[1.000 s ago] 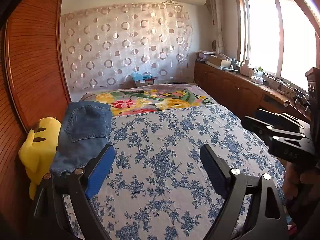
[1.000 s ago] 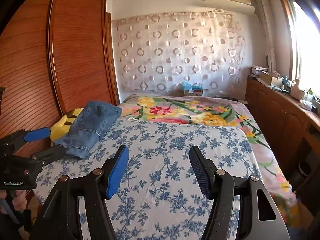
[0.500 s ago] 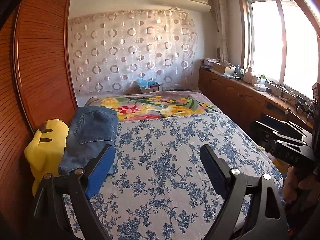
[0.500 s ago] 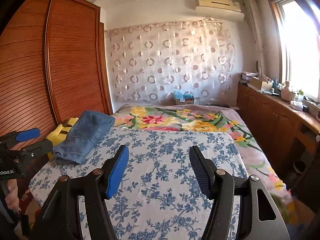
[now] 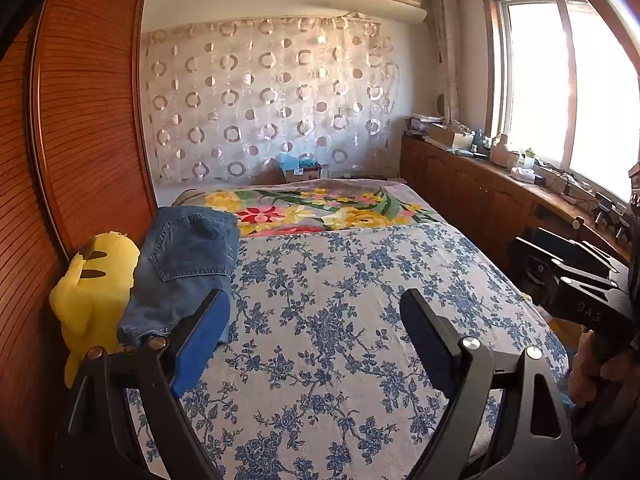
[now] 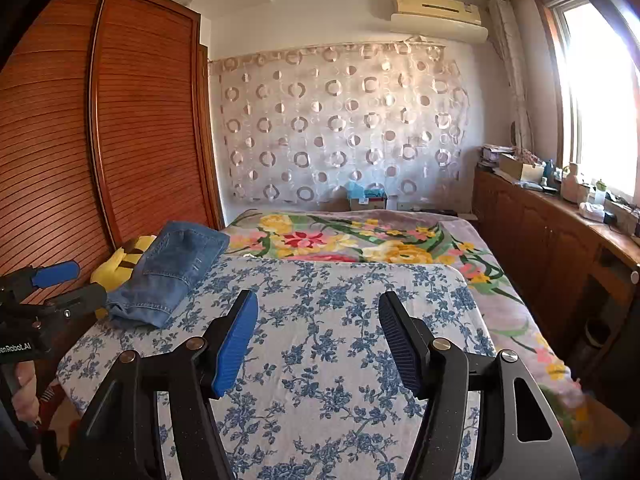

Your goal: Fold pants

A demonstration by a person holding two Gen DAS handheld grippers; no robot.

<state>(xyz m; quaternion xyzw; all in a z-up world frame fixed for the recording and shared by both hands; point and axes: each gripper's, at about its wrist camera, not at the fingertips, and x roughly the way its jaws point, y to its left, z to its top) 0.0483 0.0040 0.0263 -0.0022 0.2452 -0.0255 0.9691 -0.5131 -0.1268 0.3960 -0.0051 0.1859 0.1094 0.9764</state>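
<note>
My left gripper: held low over the near end of the bed, its two blue-padded fingers spread wide with nothing between them.
My right gripper: also raised above the bed's near end, jaws standing apart and empty; only the flowered cover shows in the gap.
My hands: in the left view my right hand wraps the black handle at the frame's right edge; in the right view my left hand grips its handle at the lower left.
Blue floral sheet: spread flat across the near part of the bed, bare in the middle, directly under both grippers.
Jeans: folded into a compact stack, back pocket facing up, lying on the left edge of the blue floral sheet, clear of both my grippers.
Yellow plush toy: wedged between the jeans and the wooden wardrobe, touching the denim's left side.
Flowered blanket: bright yellow and red blooms, covering the far part of the bed beyond the jeans.
Wooden cabinets: running along the right wall under the sunlit window, their top crowded with small items.
Circle-patterned curtain: hanging across the far wall, with the air conditioner mounted above it.
</note>
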